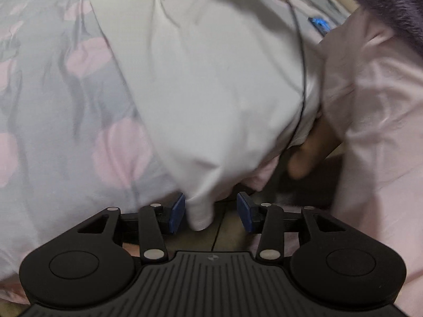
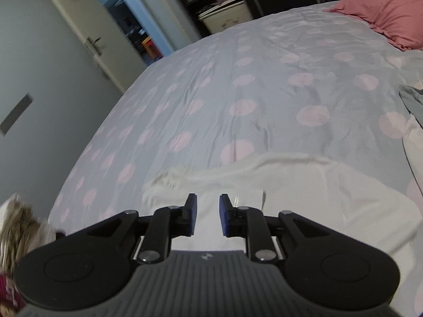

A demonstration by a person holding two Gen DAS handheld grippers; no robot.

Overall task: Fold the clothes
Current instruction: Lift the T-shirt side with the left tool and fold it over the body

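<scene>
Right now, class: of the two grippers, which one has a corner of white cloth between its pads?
The left gripper: a corner of the white garment hangs between its open blue pads. The right gripper merely hovers over the cloth.

Garment (image 2: 290,200) lies on the bed (image 2: 238,92) (pillow (image 2: 383,10) far behind).

There are two tools, one white cloth (image 1: 211,79), one pink pillow (image 2: 383,13), one bed (image 2: 238,92) and one door (image 2: 87,34)

A bed (image 2: 238,100) in grey pink-spotted bedding carries a white garment (image 2: 317,198) and a pink pillow (image 2: 383,10).
</scene>
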